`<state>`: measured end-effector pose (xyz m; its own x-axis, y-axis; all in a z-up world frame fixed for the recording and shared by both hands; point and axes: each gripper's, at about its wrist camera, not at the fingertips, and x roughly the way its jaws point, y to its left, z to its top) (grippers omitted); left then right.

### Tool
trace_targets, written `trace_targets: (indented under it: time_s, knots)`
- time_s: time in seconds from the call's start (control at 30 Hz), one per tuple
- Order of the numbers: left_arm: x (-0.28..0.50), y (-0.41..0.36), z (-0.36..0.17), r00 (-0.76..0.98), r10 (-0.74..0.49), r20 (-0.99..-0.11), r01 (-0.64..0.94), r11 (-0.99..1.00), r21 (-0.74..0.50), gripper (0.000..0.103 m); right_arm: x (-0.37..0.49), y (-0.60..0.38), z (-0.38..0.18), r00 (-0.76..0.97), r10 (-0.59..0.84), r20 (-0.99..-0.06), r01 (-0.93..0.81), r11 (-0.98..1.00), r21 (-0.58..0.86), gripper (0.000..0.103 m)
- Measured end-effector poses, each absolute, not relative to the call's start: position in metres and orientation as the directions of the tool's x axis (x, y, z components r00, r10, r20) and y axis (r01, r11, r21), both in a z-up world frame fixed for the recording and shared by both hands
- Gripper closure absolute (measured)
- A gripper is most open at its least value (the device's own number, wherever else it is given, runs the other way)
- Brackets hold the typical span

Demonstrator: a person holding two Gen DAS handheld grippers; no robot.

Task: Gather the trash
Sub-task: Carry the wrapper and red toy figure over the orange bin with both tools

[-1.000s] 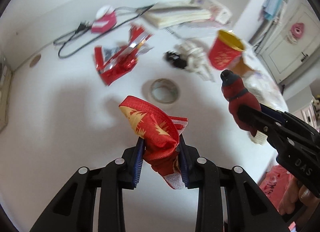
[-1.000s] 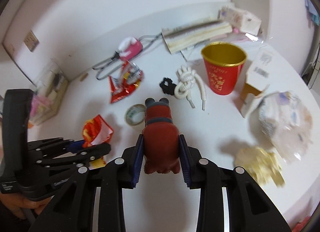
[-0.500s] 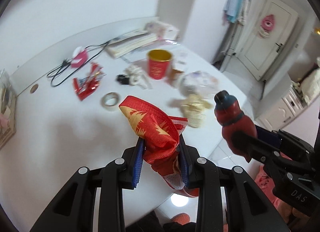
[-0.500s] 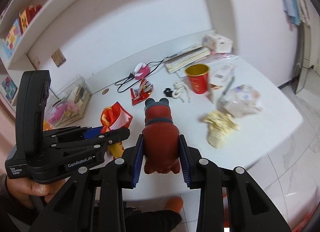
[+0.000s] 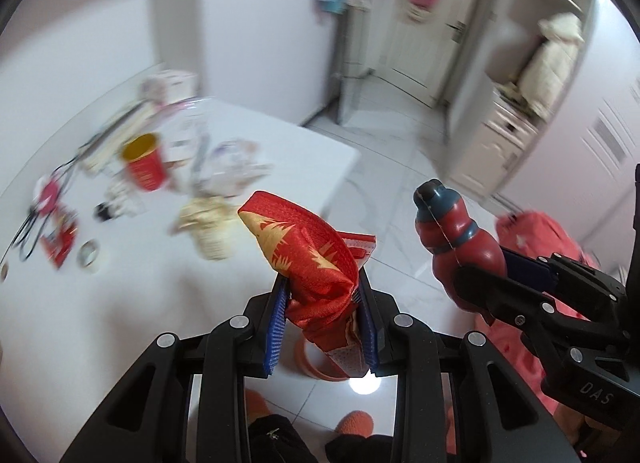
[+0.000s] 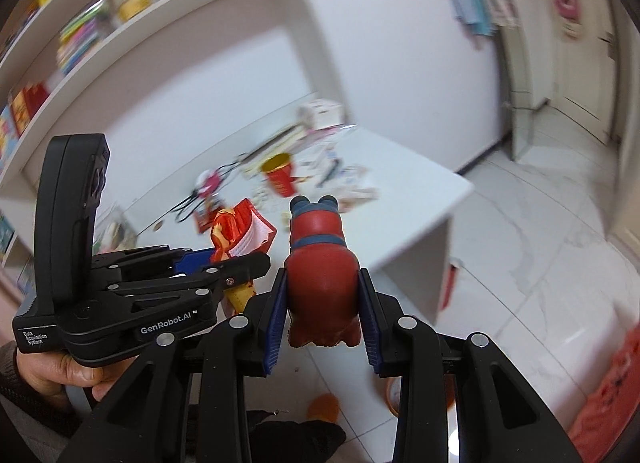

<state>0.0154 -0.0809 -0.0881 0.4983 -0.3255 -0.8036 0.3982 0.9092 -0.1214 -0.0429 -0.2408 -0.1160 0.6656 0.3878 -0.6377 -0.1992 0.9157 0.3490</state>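
My left gripper (image 5: 323,295) is shut on a crumpled red and gold wrapper (image 5: 308,259), held in the air past the white table's (image 5: 60,303) front edge. My right gripper (image 6: 322,295) is shut on a red bear-shaped bottle (image 6: 320,259) with a dark blue head. In the left wrist view the bear bottle (image 5: 456,247) and right gripper (image 5: 480,283) hang to the right. The right wrist view has the left gripper (image 6: 224,263) and the wrapper (image 6: 240,231) on the left. Below the wrapper shows part of an orange bin rim (image 5: 304,359) on the floor.
On the table lie a red and gold cup (image 5: 145,167), a crumpled tissue (image 5: 208,227), a tape roll (image 5: 90,255), cables and papers. A white tiled floor (image 6: 540,247) spreads to the right, with a door (image 5: 432,19) behind. Orange slippers (image 5: 354,423) show at the bottom. Shelves (image 6: 80,35) hang above.
Both grippers have pulled back from over the table and swung right, over the floor beyond its front edge. The table's things now look smaller and farther. Both grips are unchanged.
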Motion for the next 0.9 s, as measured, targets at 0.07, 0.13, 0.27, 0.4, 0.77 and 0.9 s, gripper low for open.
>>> trace_targets:
  time_s: [0.07,0.13,0.27,0.4,0.77,0.9]
  knots:
    - [0.02,-0.096,-0.095,0.467,-0.345,-0.814,0.446,0.887,-0.12,0.07,-0.049,-0.26,-0.123,0.675,0.356,-0.646,-0.135,0.92,0.367,0.069]
    - [0.025,-0.11,-0.101,0.434,-0.361,-0.825,0.485,0.866,-0.123,0.07,-0.055,-0.275,-0.128,0.681,0.333,-0.653,-0.086,0.921,0.38,0.069]
    - [0.037,-0.131,-0.122,0.359,-0.377,-0.854,0.539,0.831,-0.14,0.07,-0.056,-0.291,-0.148,0.673,0.292,-0.68,0.005,0.917,0.399,0.069]
    - [0.05,-0.15,-0.152,0.278,-0.383,-0.881,0.572,0.803,-0.169,0.07,-0.046,-0.303,-0.182,0.633,0.267,-0.727,0.094,0.905,0.415,0.069]
    - [0.077,-0.182,-0.271,0.084,-0.332,-0.939,0.593,0.774,-0.221,0.07,-0.012,-0.32,-0.309,0.488,0.212,-0.847,0.271,0.886,0.378,0.069]
    - [0.085,-0.192,-0.314,0.033,-0.309,-0.95,0.584,0.778,-0.233,0.07,-0.004,-0.328,-0.366,0.435,0.211,-0.875,0.318,0.873,0.369,0.069]
